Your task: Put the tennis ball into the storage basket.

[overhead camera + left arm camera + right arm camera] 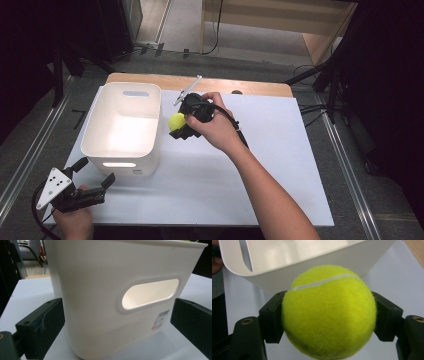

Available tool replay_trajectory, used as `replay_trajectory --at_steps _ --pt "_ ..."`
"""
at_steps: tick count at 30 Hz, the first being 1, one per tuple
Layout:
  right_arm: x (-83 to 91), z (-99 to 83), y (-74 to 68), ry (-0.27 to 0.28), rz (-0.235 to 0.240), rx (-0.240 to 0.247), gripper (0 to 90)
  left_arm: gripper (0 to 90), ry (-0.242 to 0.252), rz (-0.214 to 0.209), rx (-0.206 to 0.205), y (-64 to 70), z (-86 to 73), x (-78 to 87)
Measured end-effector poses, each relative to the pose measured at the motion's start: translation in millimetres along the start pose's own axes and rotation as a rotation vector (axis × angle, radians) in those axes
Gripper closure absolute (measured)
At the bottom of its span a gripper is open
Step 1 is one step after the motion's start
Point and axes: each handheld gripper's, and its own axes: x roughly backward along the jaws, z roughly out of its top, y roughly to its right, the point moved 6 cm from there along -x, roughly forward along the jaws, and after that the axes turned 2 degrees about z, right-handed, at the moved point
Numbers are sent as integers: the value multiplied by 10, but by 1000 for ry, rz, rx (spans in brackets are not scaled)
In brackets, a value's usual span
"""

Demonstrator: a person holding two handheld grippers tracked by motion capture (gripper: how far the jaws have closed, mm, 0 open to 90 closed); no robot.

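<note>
Just right of the white bin (121, 130), my right gripper (179, 126) pinches the tennis ball (176, 121) above the table (280, 165). I should carry it left over the rim before letting go. Near the bin's front, my left gripper (95, 172) waits spread.

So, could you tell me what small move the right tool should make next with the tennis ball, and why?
Probably carry it a little further left, over the bin's rim, before opening. The right tool is shut on the tennis ball, which sits just outside the white bin, beside its right wall. The left tool waits open at the bin's near corner, so nothing seems to block the way in.
</note>
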Motion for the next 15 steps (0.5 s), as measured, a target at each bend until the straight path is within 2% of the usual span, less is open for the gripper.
replay_trajectory --at_steps 15 --pt "14 162 -130 15 15 37 239 0 -1 -2 3 4 1 -1"
